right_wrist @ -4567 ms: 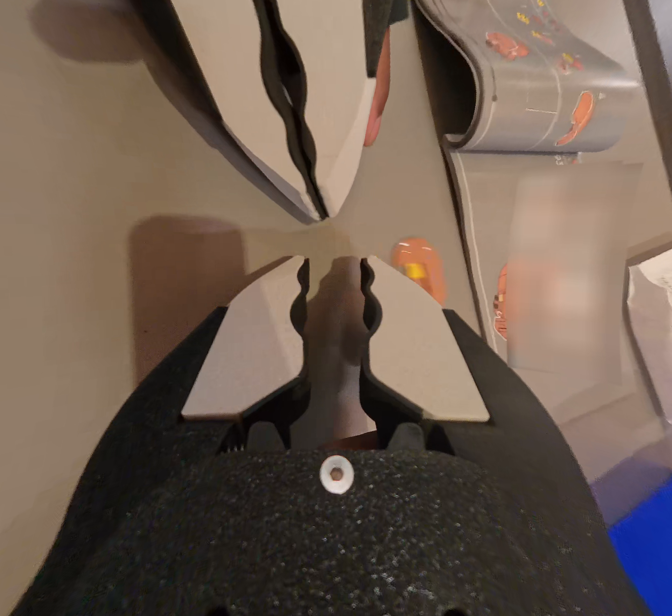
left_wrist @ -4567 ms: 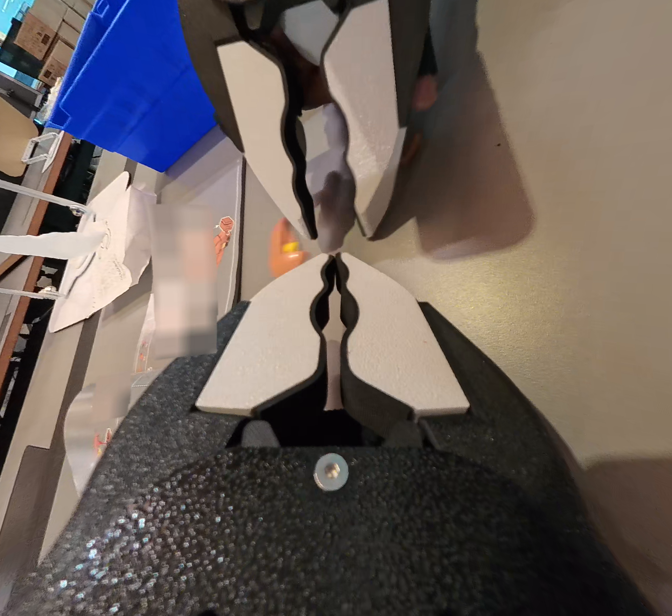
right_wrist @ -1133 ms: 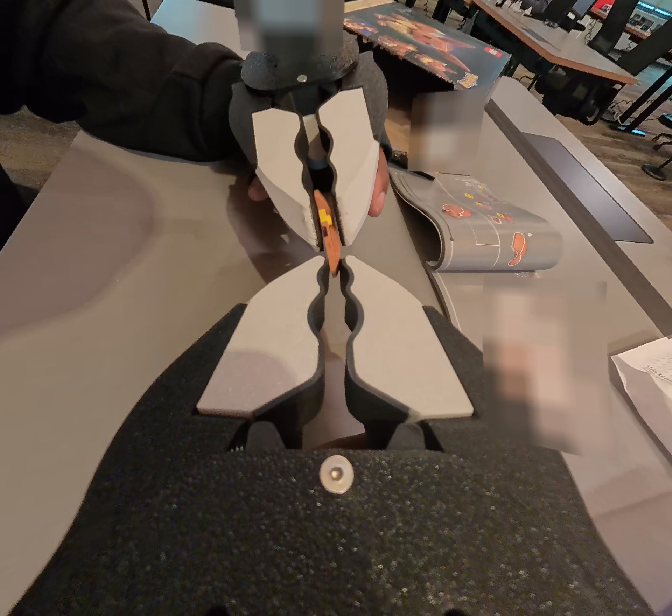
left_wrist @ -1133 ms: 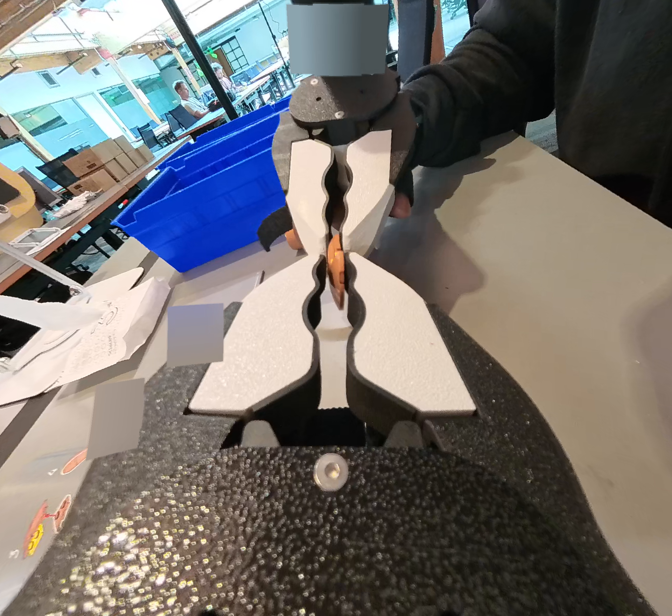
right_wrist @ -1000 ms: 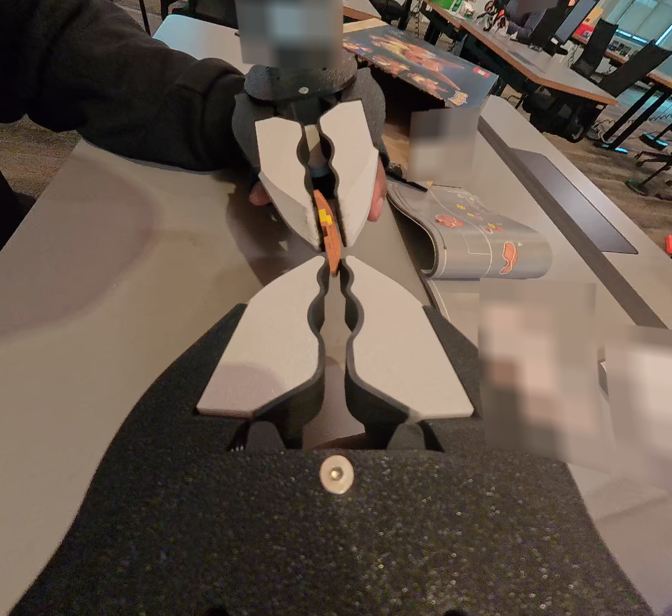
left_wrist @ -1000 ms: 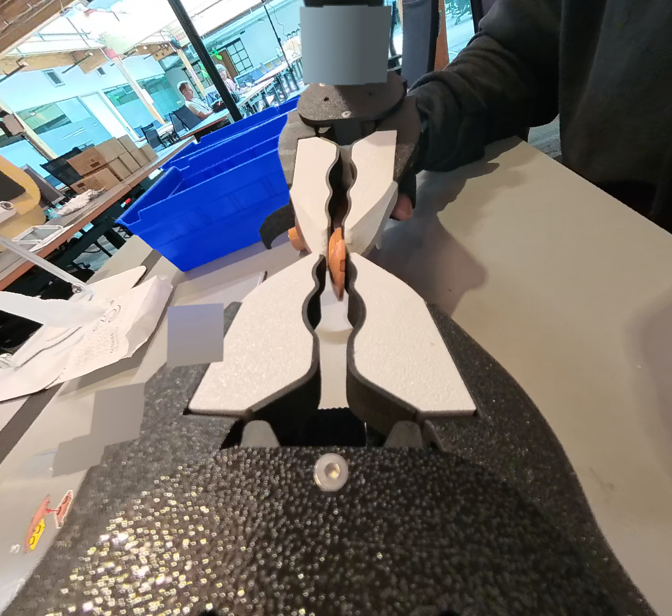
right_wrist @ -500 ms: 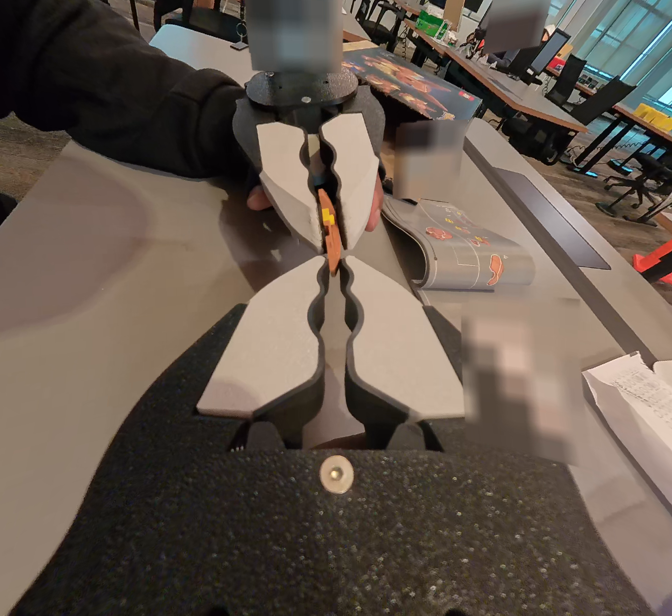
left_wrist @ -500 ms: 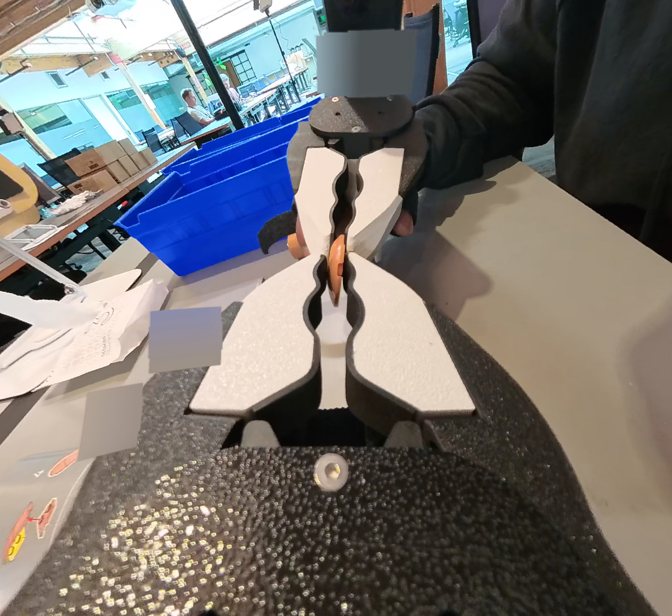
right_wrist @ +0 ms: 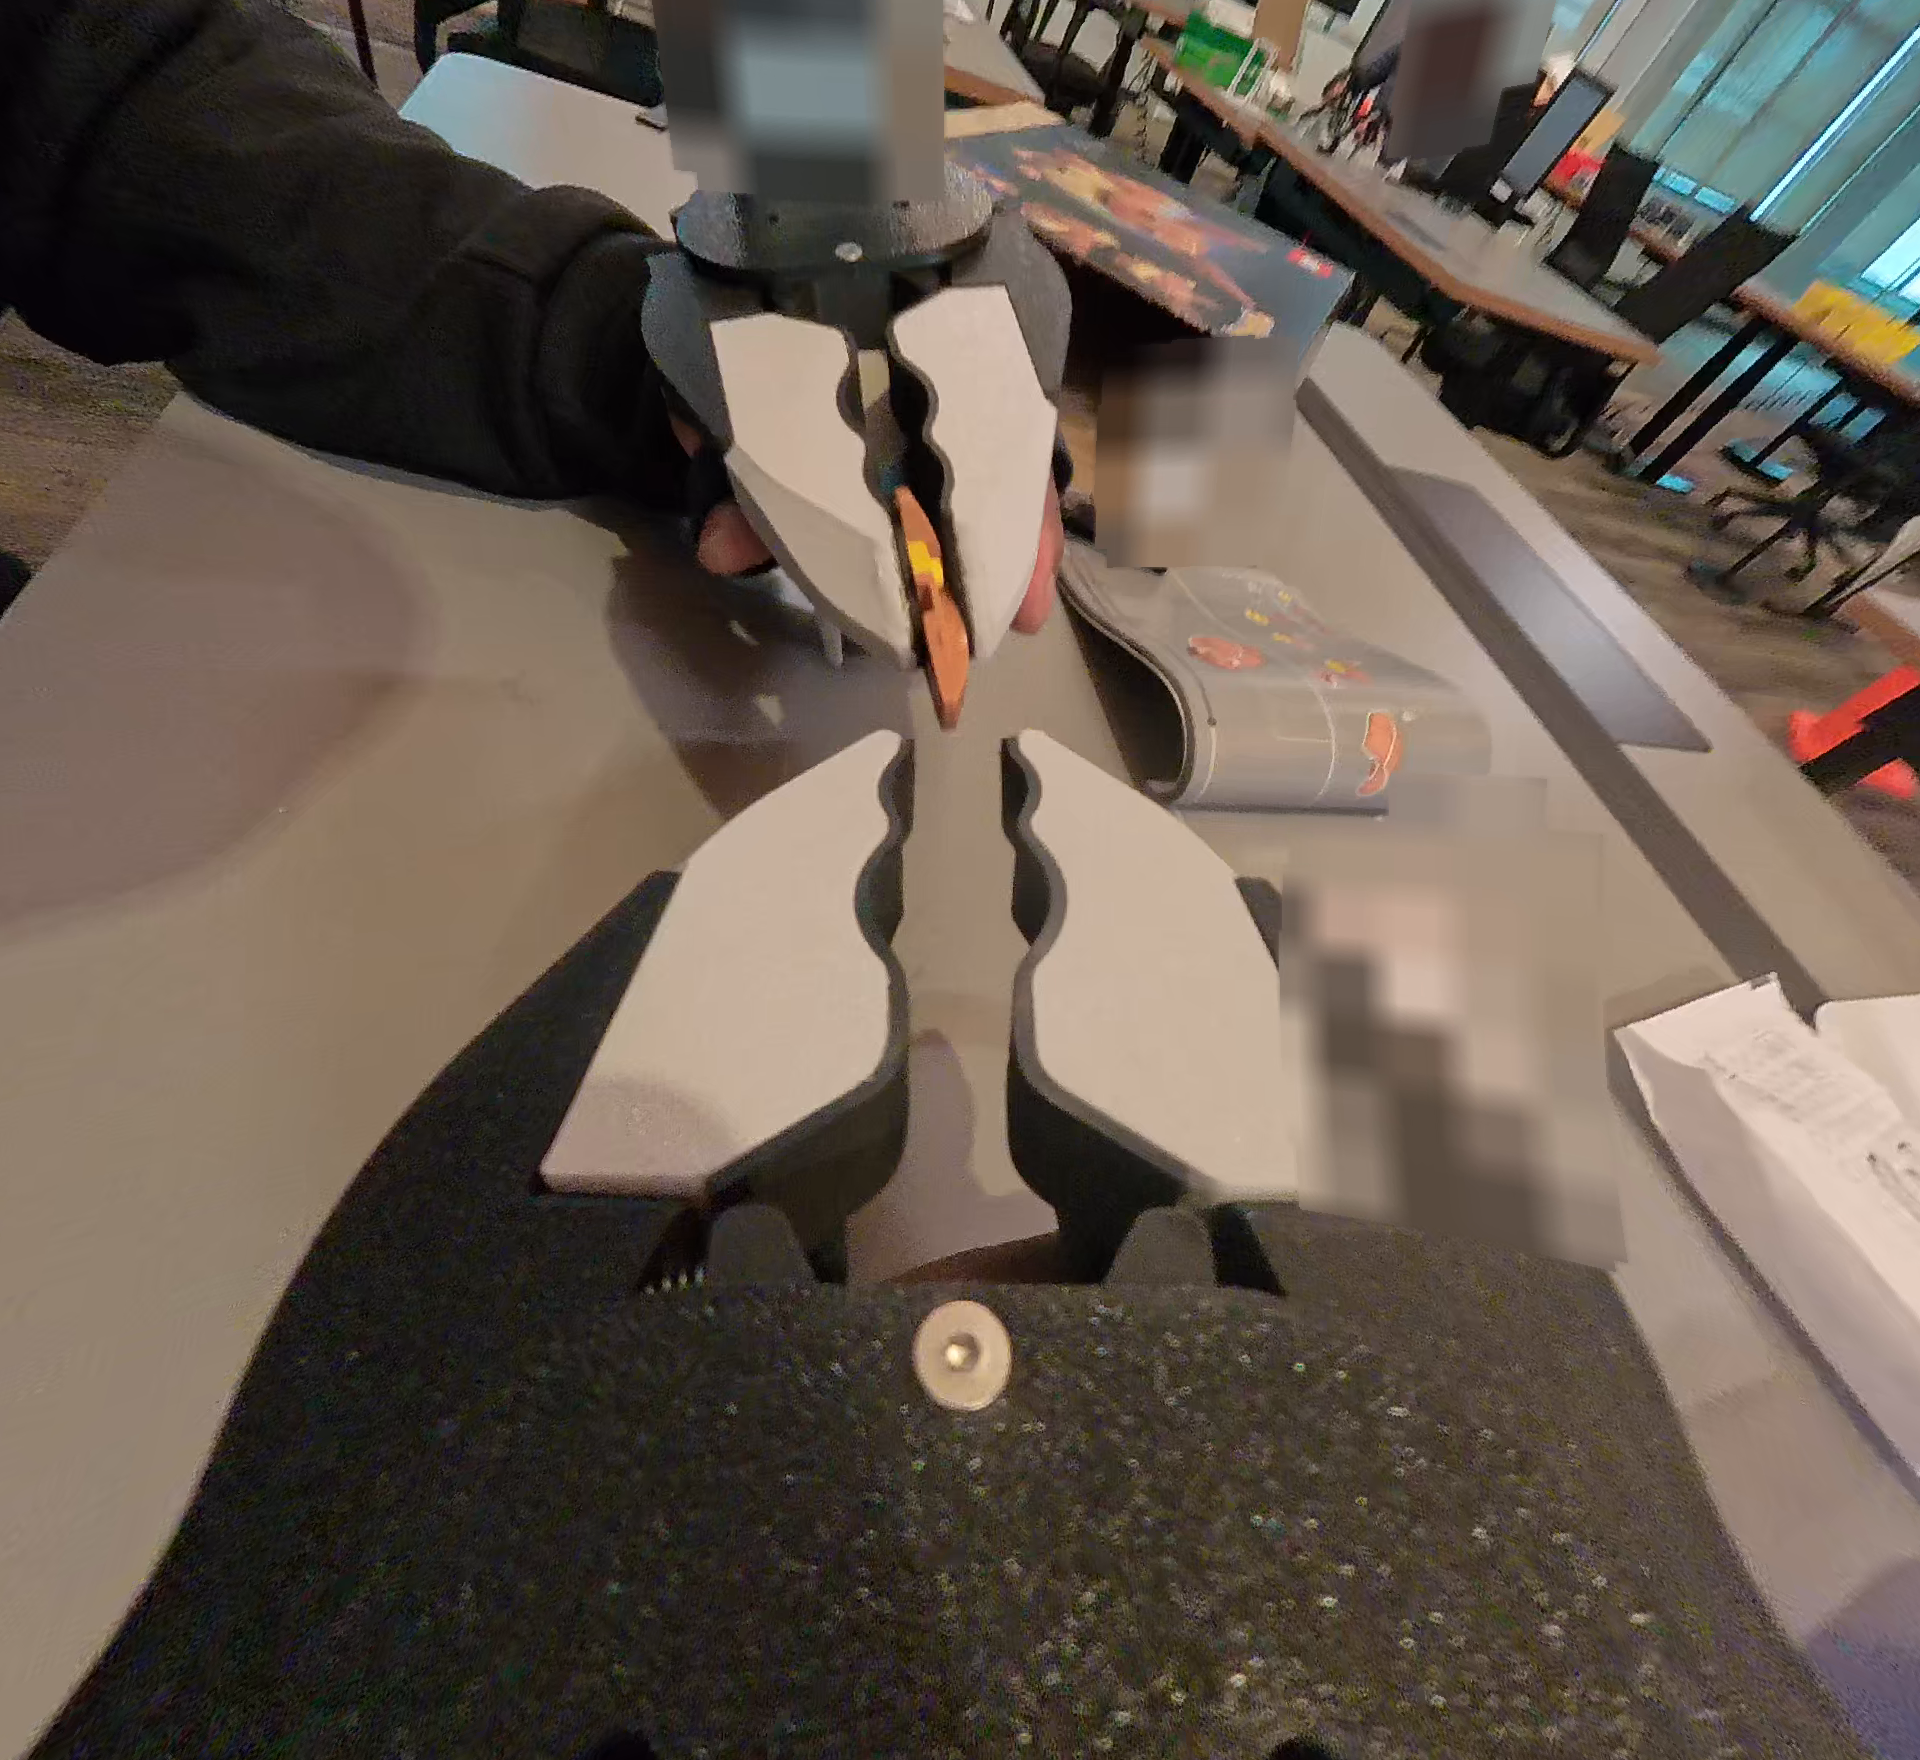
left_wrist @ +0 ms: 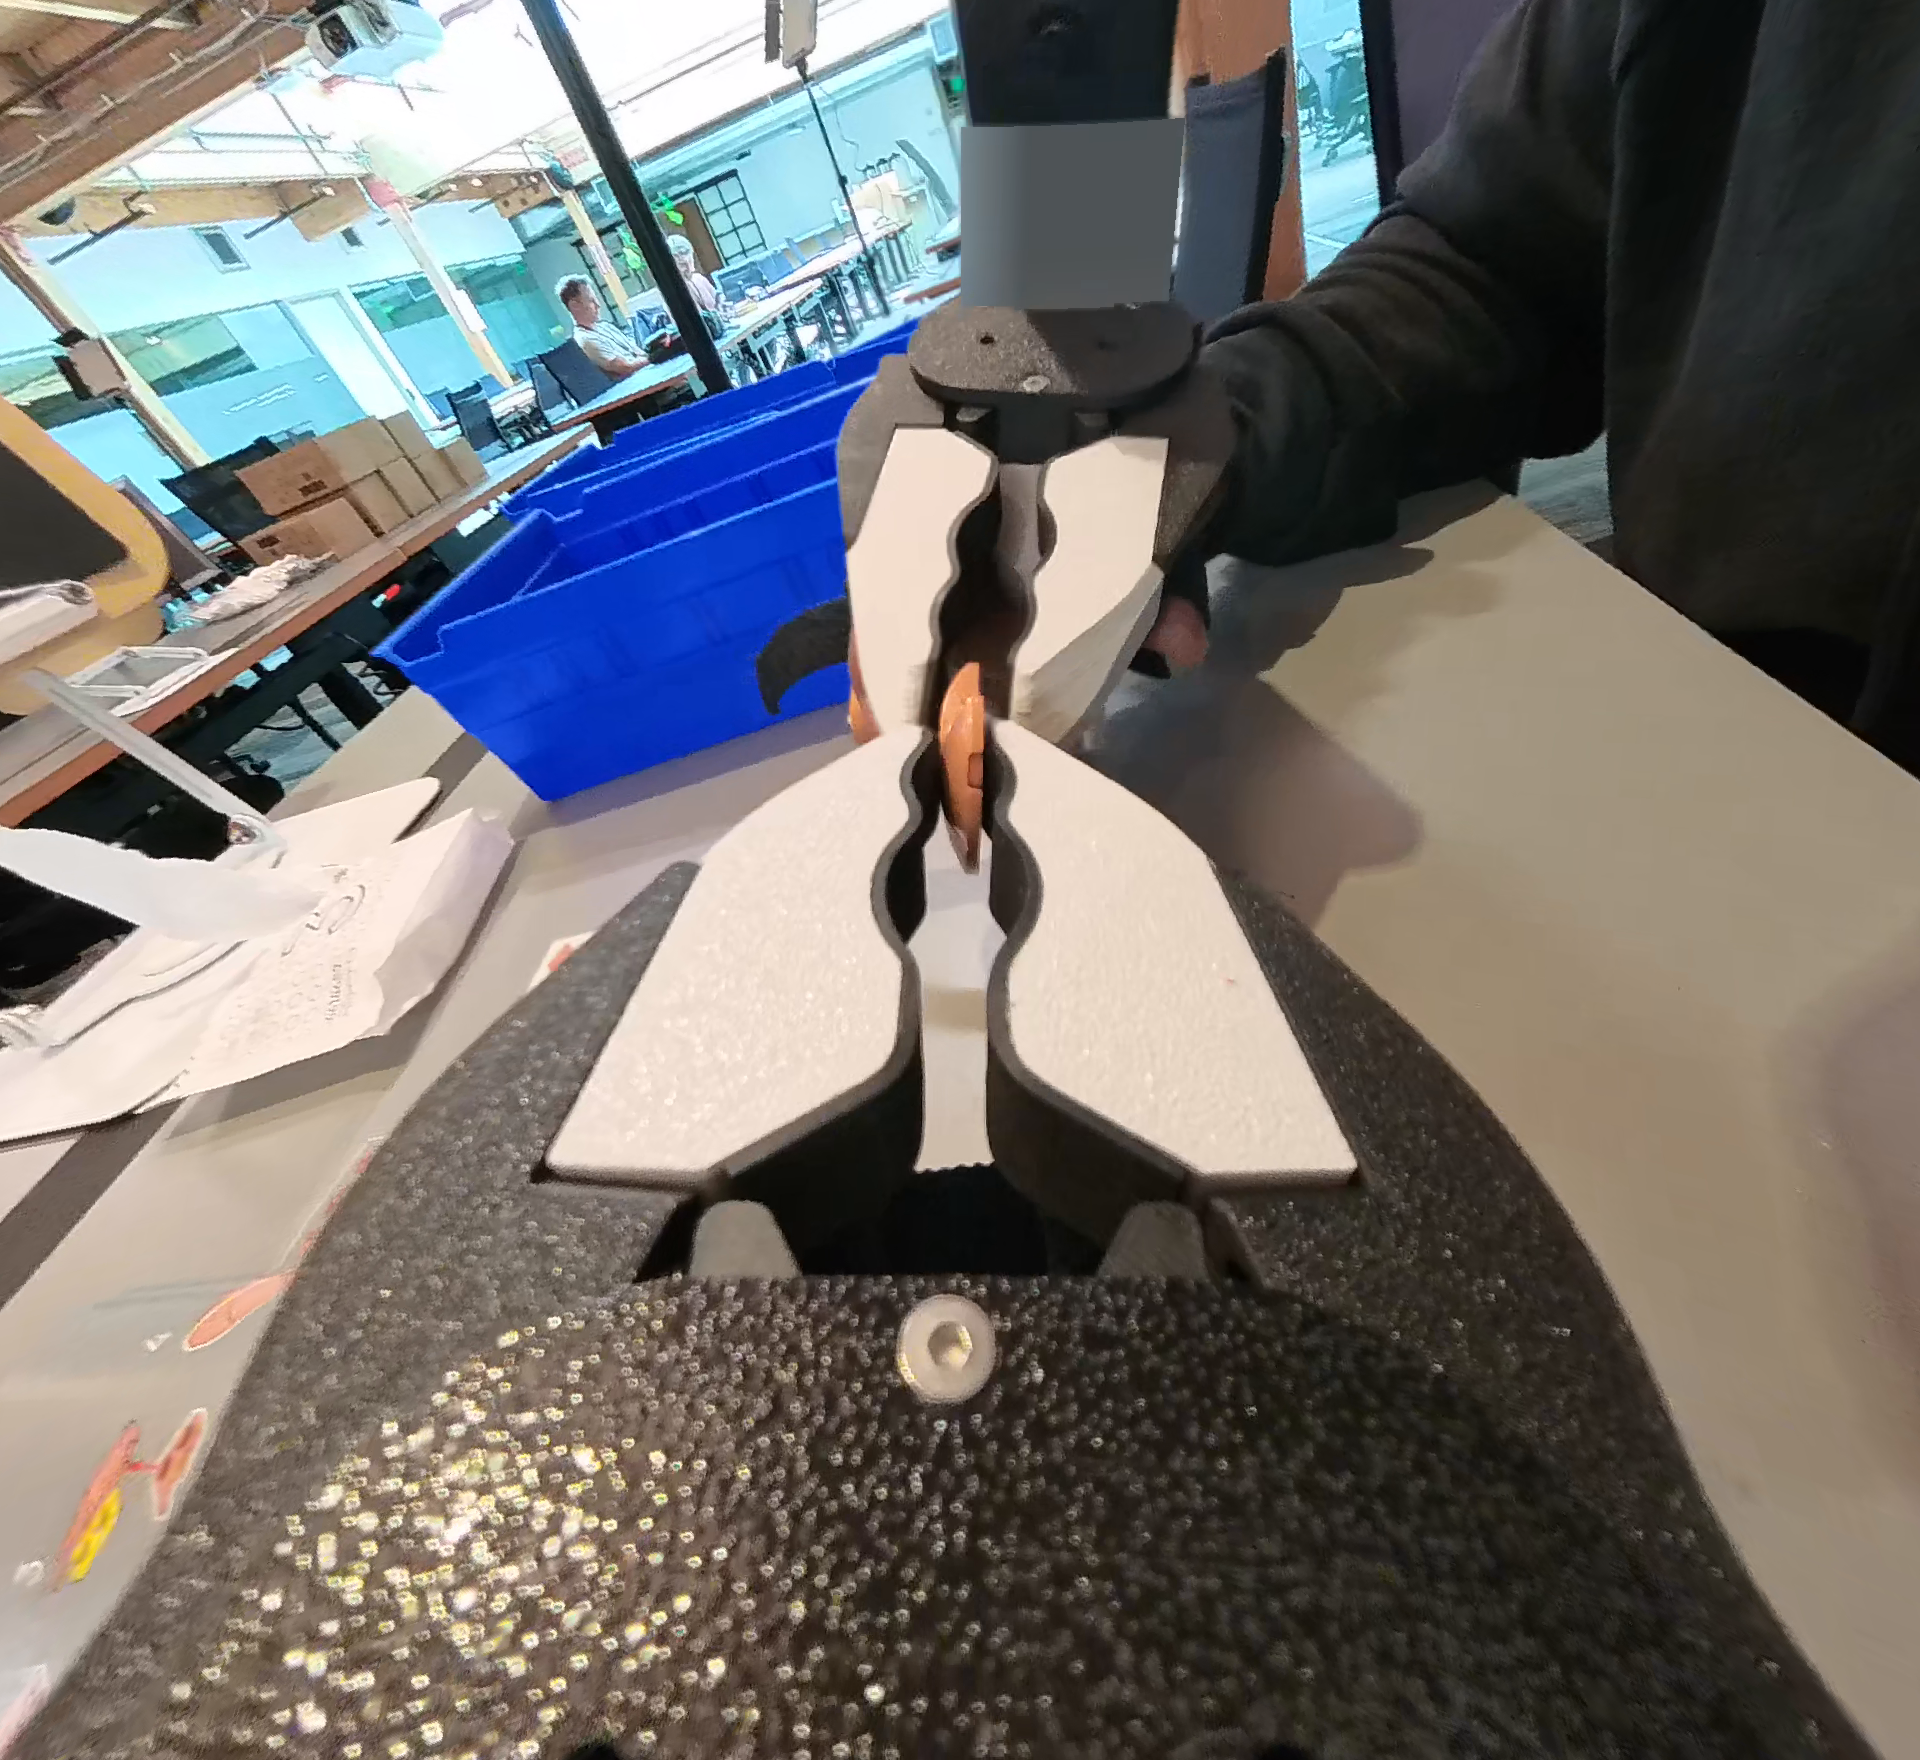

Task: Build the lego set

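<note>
We see a thin, flat orange piece [right_wrist: 940,630] with a small yellow block on one face, held edge-on above the grey table [right_wrist: 312,775]. Our left gripper [left_wrist: 961,765] pinches it between its 2 pads. Our right gripper [right_wrist: 951,754] stands parted just below the piece's tip, gripping nothing.

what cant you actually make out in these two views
- Orange piece in the left tongs: seen edge-on in both views, so its outline stays unclear; its upper end is hidden between the pads.
- Booklet, right wrist view: the near pages lie under a mosaic patch.
- White paper, right wrist view: cut off by the picture's right edge.
- Blue bins, left wrist view: contents hidden by their walls.
</note>
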The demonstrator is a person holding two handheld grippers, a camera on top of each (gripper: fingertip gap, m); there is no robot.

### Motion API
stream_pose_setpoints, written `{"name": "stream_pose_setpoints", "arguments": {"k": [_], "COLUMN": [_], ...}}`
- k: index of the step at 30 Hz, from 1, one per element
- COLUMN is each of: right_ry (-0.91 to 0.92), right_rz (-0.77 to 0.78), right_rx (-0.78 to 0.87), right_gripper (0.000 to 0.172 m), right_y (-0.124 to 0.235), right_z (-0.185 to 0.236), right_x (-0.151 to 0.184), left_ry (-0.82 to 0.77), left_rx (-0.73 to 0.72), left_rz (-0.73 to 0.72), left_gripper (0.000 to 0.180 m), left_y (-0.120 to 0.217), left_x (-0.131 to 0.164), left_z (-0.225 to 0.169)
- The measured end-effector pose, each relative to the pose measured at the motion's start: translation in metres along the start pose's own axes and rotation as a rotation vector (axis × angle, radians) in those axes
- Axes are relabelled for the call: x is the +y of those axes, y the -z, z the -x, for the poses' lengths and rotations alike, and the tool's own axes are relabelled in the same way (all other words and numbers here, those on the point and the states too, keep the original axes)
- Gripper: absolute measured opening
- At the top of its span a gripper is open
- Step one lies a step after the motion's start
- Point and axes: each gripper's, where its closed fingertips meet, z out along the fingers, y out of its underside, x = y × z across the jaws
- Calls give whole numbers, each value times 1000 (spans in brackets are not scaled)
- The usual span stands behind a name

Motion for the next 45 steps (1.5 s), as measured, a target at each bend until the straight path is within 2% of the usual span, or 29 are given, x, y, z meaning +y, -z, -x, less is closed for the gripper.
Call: {"name": "stream_pose_setpoints", "arguments": {"k": [5,12,19,23,28,35,40,45], "right_ry": [-100,-204,-350,-285,-238,-206,-157,-4], "right_rz": [96,395,490,589,624,645,662,638], "right_rx": [-29,-21,7,51,55,34,46,117], "right_gripper": [20,24,32,34,30,10,9,8], "right_y": [13,36,33,31,26,21,21,20], "right_z": [-3,13,23,25,32,43,45,39], "right_x": [13,66,85,97,93,89,88,86], "left_ry": [-13,-29,-37,-43,-55,-71,-77,-73], "left_rx": [-20,-21,-15,-17,-8,41,74,91], "left_rz": [1,37,74,79,94,147,188,251], "left_gripper": [6,6,6,6,6,6,6,6], "left_y": [3,2,-1,-2,-3,-8,-10,-11], "left_x": [-1,6,13,13,14,21,28,39], "left_z": [4,4,3,3,0,-11,-17,-19]}}
